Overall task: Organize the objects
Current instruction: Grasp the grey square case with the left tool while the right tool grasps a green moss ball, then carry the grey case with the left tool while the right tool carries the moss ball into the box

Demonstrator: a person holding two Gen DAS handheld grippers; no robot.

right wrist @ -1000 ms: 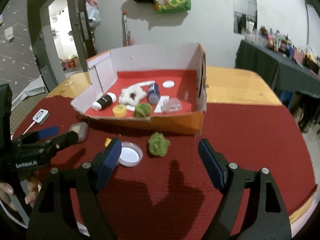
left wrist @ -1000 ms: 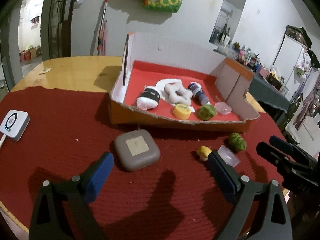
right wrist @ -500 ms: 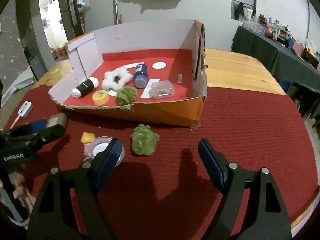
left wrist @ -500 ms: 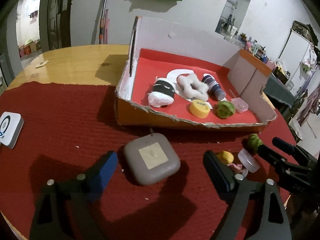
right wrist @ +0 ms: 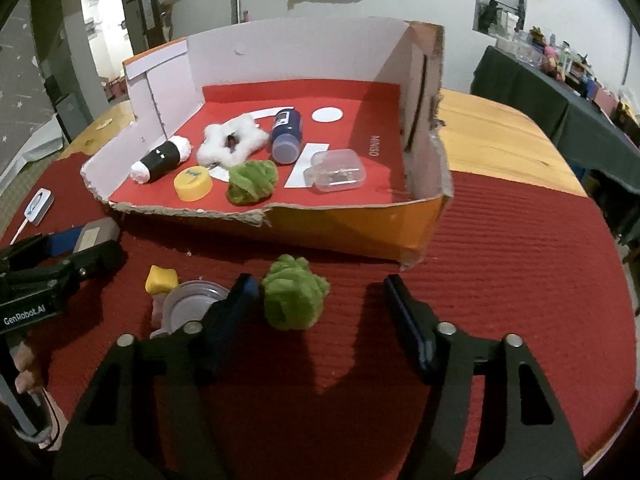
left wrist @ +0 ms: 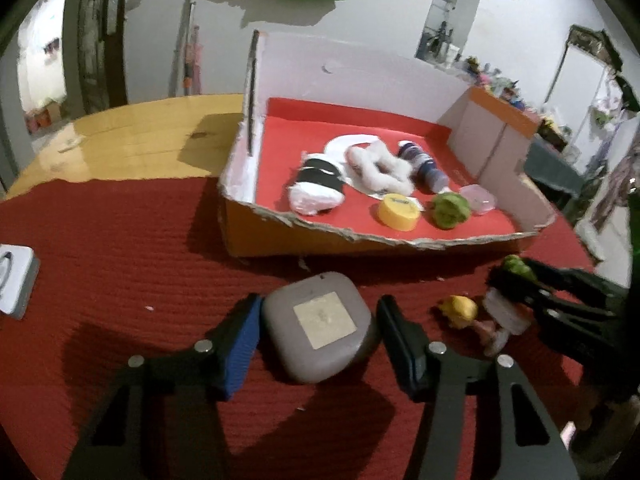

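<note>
On the red-matted worktop [left wrist: 120, 240], near the cardboard box [right wrist: 352, 232], both tilt downward — left hand-held gripper [left wrist: 316, 334] closing around the grey case [left wrist: 320, 326], right hand-held gripper [right wrist: 320, 300] closing, green pom-pom [right wrist: 294, 296] touching its left finger.

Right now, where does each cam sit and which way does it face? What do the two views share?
Left wrist: on the left gripper, angled down at the grey case between its closing fingers, neither pad clearly pressing; the right gripper shows at right.
Right wrist: on the right gripper, angled down at the green pom-pom between its closing fingers; the left gripper and a hand show at left.
Shared: cardboard box, red mat, yellow toy.
</note>
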